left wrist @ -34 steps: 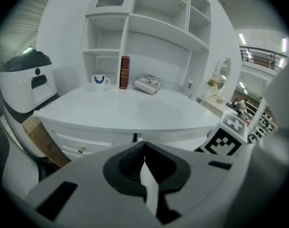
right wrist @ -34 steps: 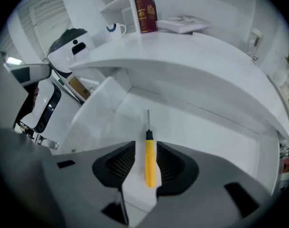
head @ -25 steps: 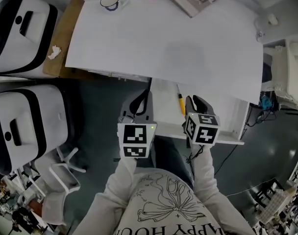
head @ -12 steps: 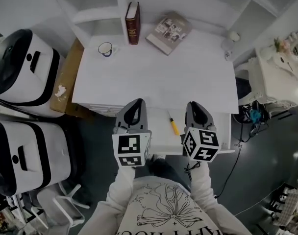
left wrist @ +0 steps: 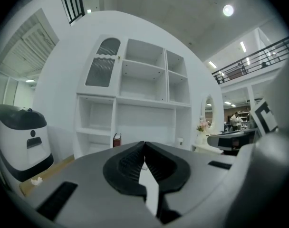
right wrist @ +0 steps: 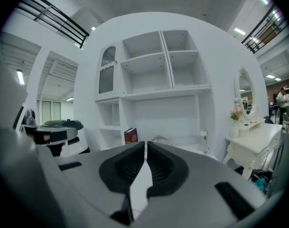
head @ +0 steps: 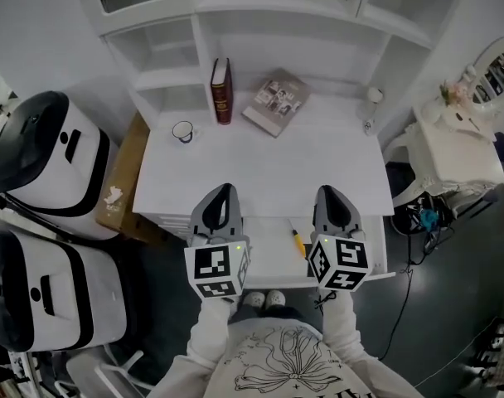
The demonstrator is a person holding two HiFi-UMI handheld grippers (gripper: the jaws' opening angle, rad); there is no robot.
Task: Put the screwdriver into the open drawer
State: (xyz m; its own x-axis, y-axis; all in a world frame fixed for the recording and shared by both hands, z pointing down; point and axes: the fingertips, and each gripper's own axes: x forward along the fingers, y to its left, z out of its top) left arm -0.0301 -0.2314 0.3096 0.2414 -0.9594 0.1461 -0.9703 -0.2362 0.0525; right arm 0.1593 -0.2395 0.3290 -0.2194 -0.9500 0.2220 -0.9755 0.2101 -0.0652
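The yellow-handled screwdriver (head: 298, 242) lies in the open white drawer (head: 267, 251) under the desk's front edge. Both grippers are held up side by side above the drawer, pointing level at the shelf unit. My left gripper (head: 221, 191) (left wrist: 144, 144) is shut, its tips touching with nothing in them. My right gripper (head: 335, 193) (right wrist: 145, 144) hangs just right of the screwdriver, not touching it. Its jaws are closing and stand almost together with nothing between them.
On the white desk (head: 318, 168) stand a red book (head: 221, 89), a grey book (head: 276, 102) and a mug (head: 183, 131). Two large white machines (head: 49, 160) and a cardboard box (head: 123, 177) flank the left. A white side table (head: 455, 152) and cables (head: 422, 218) are on the right.
Both grippers have risen from drawer level and tilted up to point level. The right jaws have closed. The screwdriver stays in the drawer, and the head view now takes in the shelves.
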